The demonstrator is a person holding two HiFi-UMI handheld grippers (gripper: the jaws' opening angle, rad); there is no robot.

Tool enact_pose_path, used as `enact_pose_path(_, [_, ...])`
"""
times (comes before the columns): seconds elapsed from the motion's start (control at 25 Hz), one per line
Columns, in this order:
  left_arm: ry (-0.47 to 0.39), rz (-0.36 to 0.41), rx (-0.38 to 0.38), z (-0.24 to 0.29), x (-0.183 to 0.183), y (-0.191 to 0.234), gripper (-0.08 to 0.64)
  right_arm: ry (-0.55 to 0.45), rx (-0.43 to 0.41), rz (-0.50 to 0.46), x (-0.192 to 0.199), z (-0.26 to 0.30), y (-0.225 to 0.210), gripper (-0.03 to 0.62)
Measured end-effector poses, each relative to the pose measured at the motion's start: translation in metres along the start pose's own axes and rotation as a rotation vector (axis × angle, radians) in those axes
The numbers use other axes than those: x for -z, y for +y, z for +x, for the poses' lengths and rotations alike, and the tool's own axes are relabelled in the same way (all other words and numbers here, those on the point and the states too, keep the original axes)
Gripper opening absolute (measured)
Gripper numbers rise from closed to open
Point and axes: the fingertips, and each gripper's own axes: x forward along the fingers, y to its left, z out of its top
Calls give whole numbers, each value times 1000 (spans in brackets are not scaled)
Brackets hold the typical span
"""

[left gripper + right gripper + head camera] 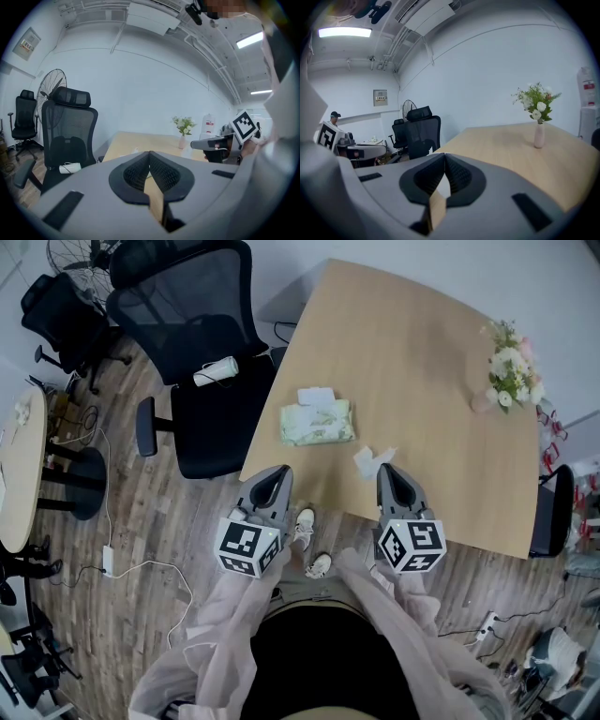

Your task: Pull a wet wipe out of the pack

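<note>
Holding the left gripper [278,472] and the right gripper [385,471] side by side at lower centre of the head view, at the near edge of the bench [403,362]. Pressing both pairs of fingers fully together, gripping nothing. Showing the pack of wet wipes [317,423] lying at frame centre, and a loose wipe [372,460] lying just left of the right gripper's tip.

Bright, even office light from ceiling strips [344,32], which blow out white. My head view is sharp, with the tabletop [412,352] evenly lit edge to edge. My two gripper views have heavy fisheye, bending walls, dark vignetted corners and a soft nearest foreground.
</note>
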Motion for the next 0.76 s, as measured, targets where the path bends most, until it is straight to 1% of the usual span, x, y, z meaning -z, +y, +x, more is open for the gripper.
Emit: enact_pose_path(0.76, [16, 0, 7, -7, 5, 2, 9, 12, -11, 3, 5, 3, 14, 11])
